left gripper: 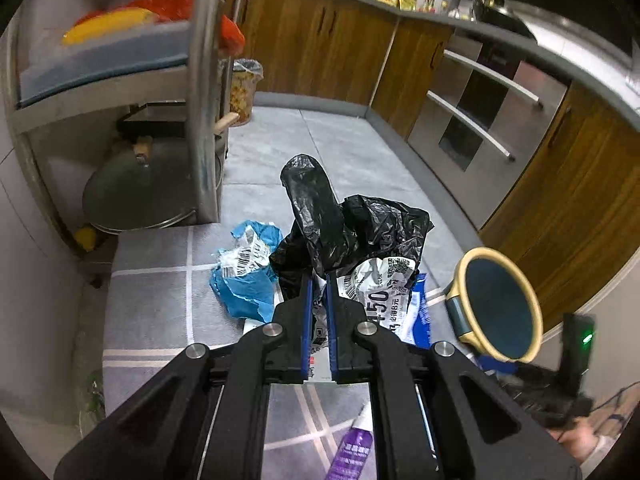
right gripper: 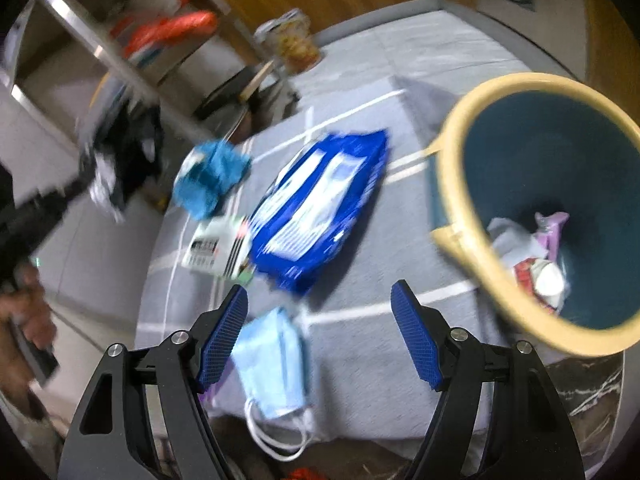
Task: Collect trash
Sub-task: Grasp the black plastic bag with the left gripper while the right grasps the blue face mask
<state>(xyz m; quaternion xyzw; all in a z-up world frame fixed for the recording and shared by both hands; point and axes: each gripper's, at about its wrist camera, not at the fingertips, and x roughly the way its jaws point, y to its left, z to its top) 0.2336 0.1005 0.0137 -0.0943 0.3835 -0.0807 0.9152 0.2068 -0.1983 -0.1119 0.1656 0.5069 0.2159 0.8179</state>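
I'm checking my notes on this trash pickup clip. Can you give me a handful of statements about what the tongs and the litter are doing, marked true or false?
1. The left tongs are shut on a black plastic bag bunched with crumpled printed paper. True.
2. The right tongs grip the face mask. False: they are open and hold nothing; the light blue face mask lies on the mat below them.
3. The bin already has trash inside. True.
4. The blue wipes pack is in the bin. False: it lies on the grey mat, beside the bin.
5. A crumpled blue wrapper lies on the mat. True.
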